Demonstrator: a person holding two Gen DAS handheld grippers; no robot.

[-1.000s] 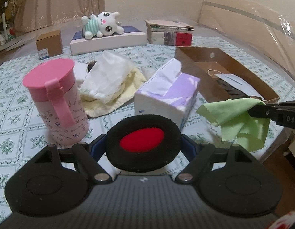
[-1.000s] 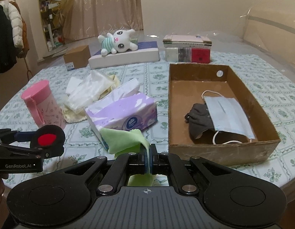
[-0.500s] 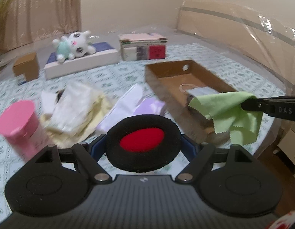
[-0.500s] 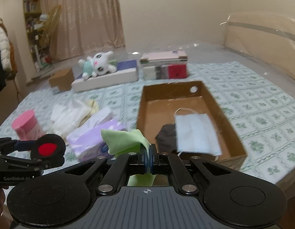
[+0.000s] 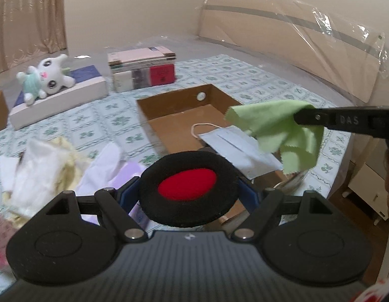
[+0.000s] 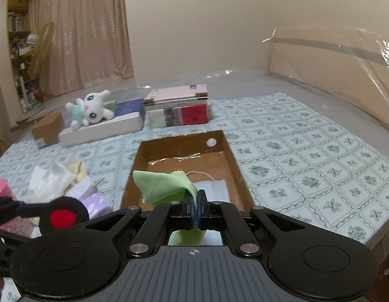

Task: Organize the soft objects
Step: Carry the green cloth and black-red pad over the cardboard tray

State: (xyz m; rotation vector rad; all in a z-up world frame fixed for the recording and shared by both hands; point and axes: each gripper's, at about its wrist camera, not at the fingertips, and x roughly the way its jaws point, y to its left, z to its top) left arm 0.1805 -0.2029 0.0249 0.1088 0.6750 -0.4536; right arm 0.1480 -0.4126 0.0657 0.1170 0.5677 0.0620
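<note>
Over the open brown cardboard box (image 6: 229,156), at twelve o'clock, the right gripper (image 6: 196,207) now pinches the soft green cloth (image 6: 164,186). Both hands carried closer. The left gripper (image 5: 189,188) clamps a round black-and-red pad (image 5: 187,188). Dropping comes next.

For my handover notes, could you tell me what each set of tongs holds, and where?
Right tongs: green cloth, pinched at one edge. Left tongs: black-and-red round pad, gripped across its sides.

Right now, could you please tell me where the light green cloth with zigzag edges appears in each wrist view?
Left wrist view: the light green cloth hangs at right from the right gripper, above the brown cardboard box.
Right wrist view: bottom centre, pinched between the pads.
Shared landmark: the white plush bunny.
</note>
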